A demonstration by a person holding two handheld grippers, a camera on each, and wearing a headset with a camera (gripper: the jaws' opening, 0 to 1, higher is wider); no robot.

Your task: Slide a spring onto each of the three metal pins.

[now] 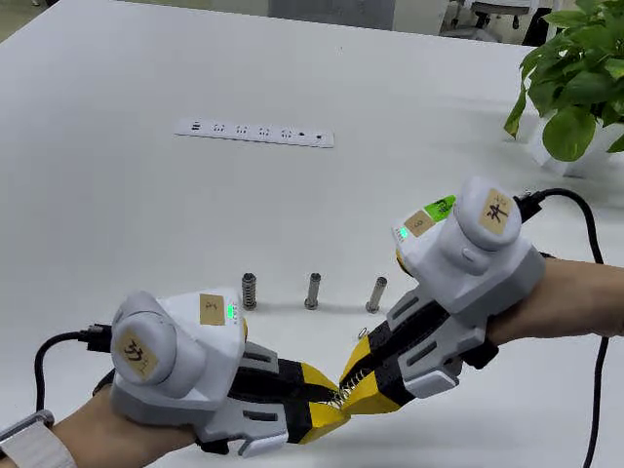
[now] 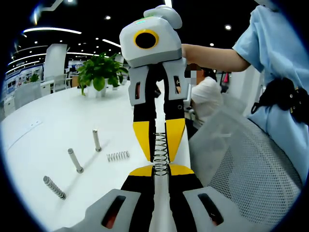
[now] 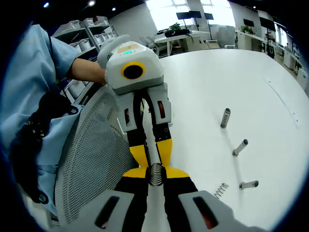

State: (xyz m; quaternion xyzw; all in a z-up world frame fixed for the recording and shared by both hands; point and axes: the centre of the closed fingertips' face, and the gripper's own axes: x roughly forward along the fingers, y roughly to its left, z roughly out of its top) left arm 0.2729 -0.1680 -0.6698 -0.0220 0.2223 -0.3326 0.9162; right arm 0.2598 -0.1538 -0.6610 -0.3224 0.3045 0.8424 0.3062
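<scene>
Three metal pins stand in a row on the white table (image 1: 146, 224). The left pin (image 1: 250, 291) wears a spring; the middle pin (image 1: 312, 291) and right pin (image 1: 376, 294) are bare. A loose spring (image 2: 118, 155) lies near the bare pins. My left gripper (image 1: 336, 405) and right gripper (image 1: 353, 383) meet tip to tip near the table's front edge, both shut on one spring (image 2: 161, 150) stretched between them. In the right gripper view that spring (image 3: 155, 174) shows end-on between my right gripper's (image 3: 155, 173) yellow fingertips.
A white power strip (image 1: 254, 133) lies further back on the table. A potted plant (image 1: 575, 88) stands at the far right. Black cables trail from both grippers. A mesh chair (image 2: 251, 164) and a person in a blue shirt are behind the front edge.
</scene>
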